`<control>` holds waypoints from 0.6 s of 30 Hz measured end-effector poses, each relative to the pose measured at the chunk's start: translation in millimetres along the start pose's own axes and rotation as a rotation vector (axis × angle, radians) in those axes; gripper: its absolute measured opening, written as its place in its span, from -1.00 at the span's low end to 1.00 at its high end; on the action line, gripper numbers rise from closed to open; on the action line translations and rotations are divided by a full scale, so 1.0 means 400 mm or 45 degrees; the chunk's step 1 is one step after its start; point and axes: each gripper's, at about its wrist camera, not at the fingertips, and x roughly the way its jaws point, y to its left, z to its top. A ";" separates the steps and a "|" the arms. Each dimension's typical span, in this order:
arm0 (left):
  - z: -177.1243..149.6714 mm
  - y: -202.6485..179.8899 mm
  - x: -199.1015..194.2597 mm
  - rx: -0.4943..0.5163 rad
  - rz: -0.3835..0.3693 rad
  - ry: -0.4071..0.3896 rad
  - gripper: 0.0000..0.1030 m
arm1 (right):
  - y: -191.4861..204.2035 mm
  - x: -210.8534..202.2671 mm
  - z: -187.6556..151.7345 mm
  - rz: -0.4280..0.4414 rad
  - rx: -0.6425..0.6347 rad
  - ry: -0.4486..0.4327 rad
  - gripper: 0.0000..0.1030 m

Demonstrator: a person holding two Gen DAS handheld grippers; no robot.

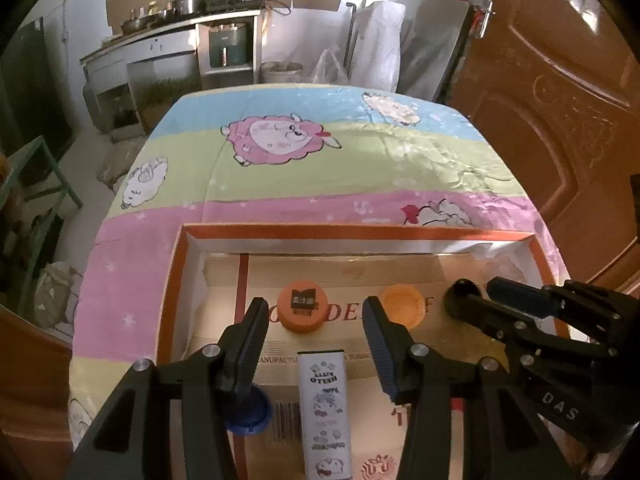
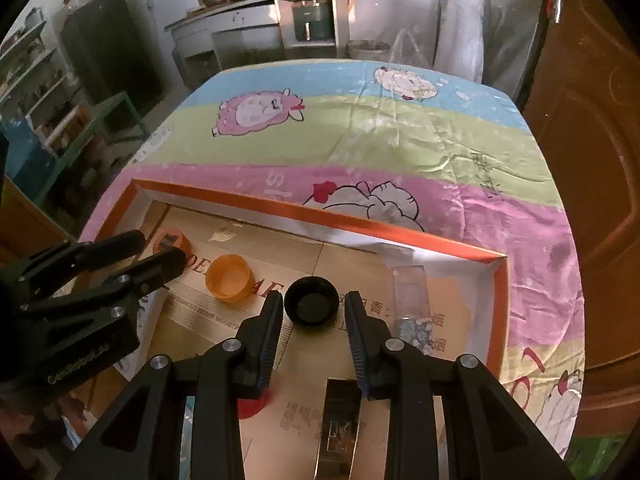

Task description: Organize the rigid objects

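An orange-rimmed shallow box [image 1: 352, 233] [image 2: 320, 210] lies on the table and holds the objects. My left gripper [image 1: 316, 312] is open, its tips either side of an orange cap with a black label [image 1: 303, 309] [image 2: 170, 241]. A plain orange cap [image 1: 403, 304] [image 2: 229, 277] lies to its right. My right gripper [image 2: 314, 304] [image 1: 480, 288] is open, with a black cap [image 2: 312, 300] [image 1: 460, 294] between its tips. A white cartoon-printed lighter [image 1: 326, 412] lies below the left gripper. A blue cap [image 1: 252, 412] sits behind the left finger.
A clear lighter [image 2: 410, 296], a metallic lighter [image 2: 338, 424] and a red cap [image 2: 254, 404] also lie in the box. The cartoon sheep tablecloth [image 1: 320, 160] [image 2: 380, 132] covers the table. A wooden door [image 1: 560, 100] stands at right, a kitchen counter [image 1: 180, 28] behind.
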 end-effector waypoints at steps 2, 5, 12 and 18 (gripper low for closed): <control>-0.002 -0.005 -0.016 0.009 0.005 -0.018 -0.06 | 0.000 -0.011 -0.003 -0.004 0.004 -0.011 -0.36; -0.010 -0.007 -0.036 0.008 0.002 -0.037 -0.06 | -0.002 -0.032 -0.012 -0.020 0.018 -0.038 -0.36; -0.050 -0.015 -0.124 -0.013 0.002 -0.139 -0.06 | -0.002 -0.114 -0.052 -0.019 0.058 -0.142 -0.20; -0.108 -0.033 -0.233 -0.021 0.052 -0.279 -0.06 | 0.006 -0.194 -0.116 -0.028 0.085 -0.230 0.18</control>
